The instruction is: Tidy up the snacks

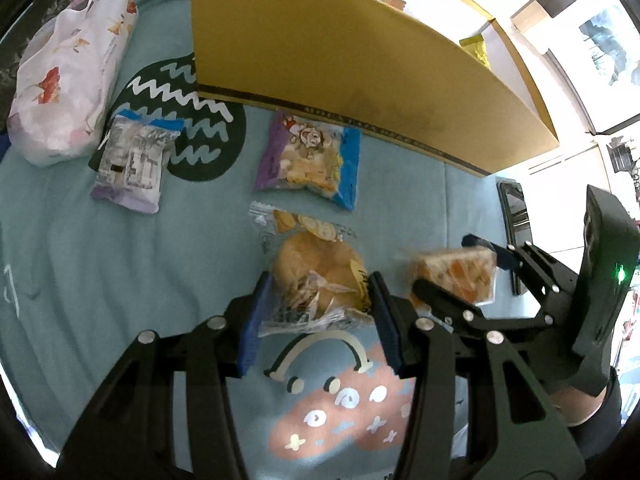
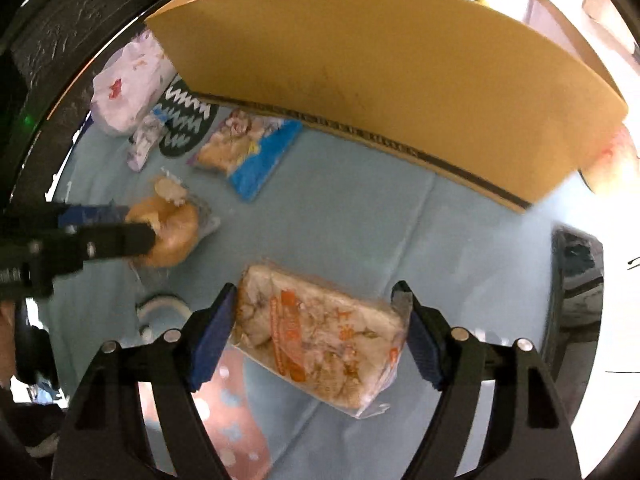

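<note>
A clear packet with a round golden bun [image 1: 316,268] lies on the light blue cloth [image 1: 120,280], and my left gripper [image 1: 318,292] is shut on it, its blue pads pressing both sides. To its right, my right gripper [image 2: 318,300] holds a packet of pale sandwich bread with orange print [image 2: 320,336]; the packet fills the gap between the pads and sits tilted. The left wrist view shows the same sandwich packet [image 1: 460,272] between the right gripper's [image 1: 452,268] fingers. A big open cardboard box [image 1: 360,60] stands behind both, with some packets inside.
A purple and blue chips packet [image 1: 308,160] lies just before the box wall. Further left are a white and purple packet [image 1: 128,164] and a white floral bag [image 1: 68,80]. A dark phone [image 1: 516,216] lies at the right, near the cloth's edge.
</note>
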